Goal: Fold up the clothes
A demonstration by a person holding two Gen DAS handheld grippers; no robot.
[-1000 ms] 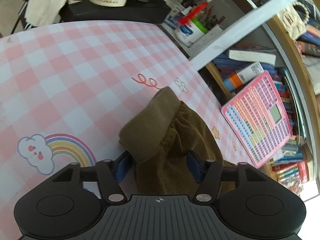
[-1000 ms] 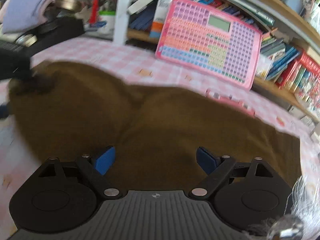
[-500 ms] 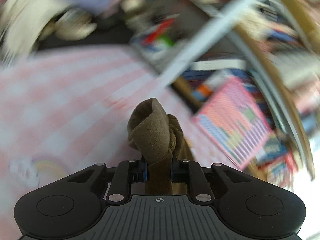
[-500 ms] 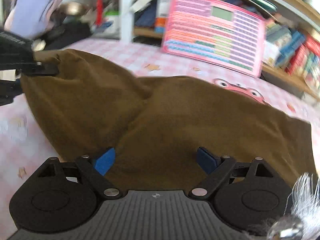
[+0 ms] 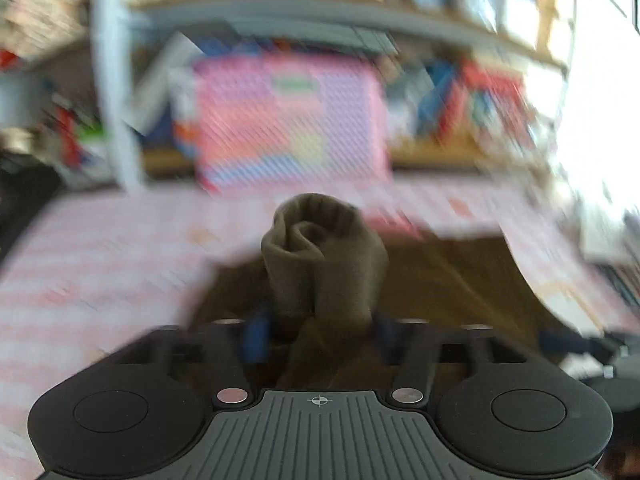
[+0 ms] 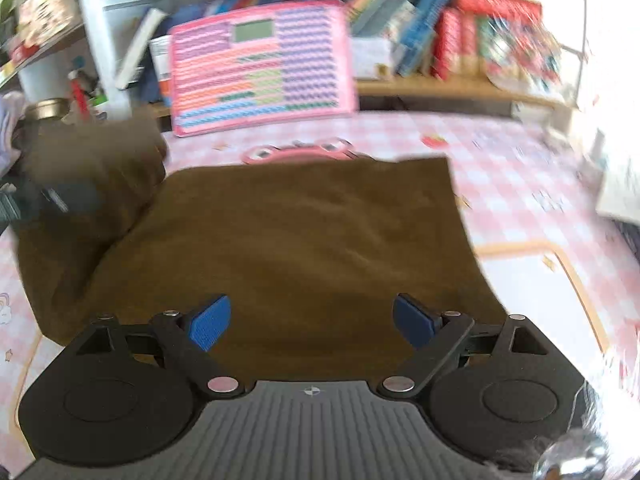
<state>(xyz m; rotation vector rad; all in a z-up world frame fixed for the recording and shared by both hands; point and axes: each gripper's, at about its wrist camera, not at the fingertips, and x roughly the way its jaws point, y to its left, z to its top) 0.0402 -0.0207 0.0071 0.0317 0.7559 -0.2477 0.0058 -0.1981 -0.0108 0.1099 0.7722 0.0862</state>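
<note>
Brown garment [image 6: 304, 240] lying flat, bunched end clamped in left tongs [image 5: 320, 330], right tongs [image 6: 312, 322] apart.

The brown garment [image 6: 304, 240] is soft, olive-brown fabric spread mostly flat on the pink checked desk [image 6: 520, 184], its far edge straight with a square far-right corner. Its left end rises in a bunched, blurred fold. That bunched end [image 5: 324, 256] stands up rolled between the left tongs [image 5: 316, 332].
</note>
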